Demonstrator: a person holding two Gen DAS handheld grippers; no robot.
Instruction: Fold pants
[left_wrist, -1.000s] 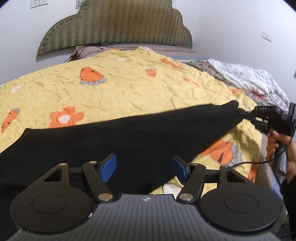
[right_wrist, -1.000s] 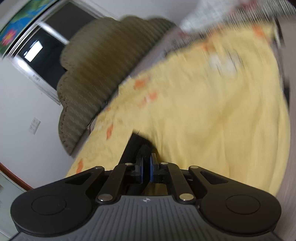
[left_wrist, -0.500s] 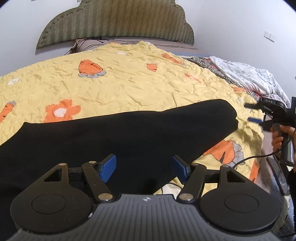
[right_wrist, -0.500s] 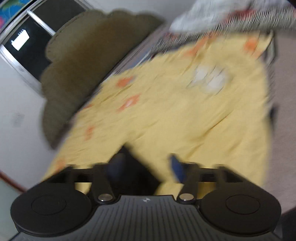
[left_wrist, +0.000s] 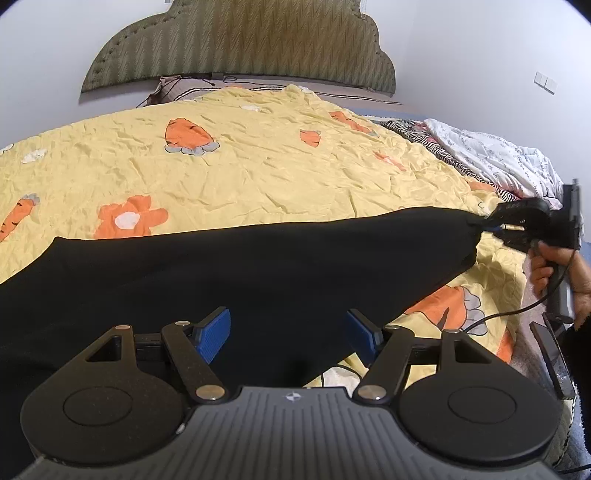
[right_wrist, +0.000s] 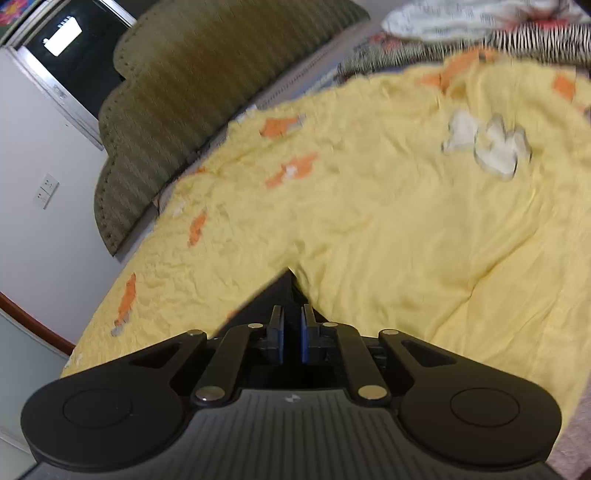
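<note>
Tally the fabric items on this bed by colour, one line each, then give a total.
Black: 1, the pants, pinched at one end by the right claw
Yellow: 1, the carrot-print quilt
White printed: 1, the bunched blanket
Zebra-striped: 1, the cloth beside it
Total: 4

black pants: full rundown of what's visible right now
The black pants are plain, matte, soft-looking fabric with no visible seams or details. They lie spread lengthwise across the yellow carrot-print quilt. The right tool is shut on their far right end, pulling it to a taut point. The left tool is open above the near edge, holding nothing.
</note>
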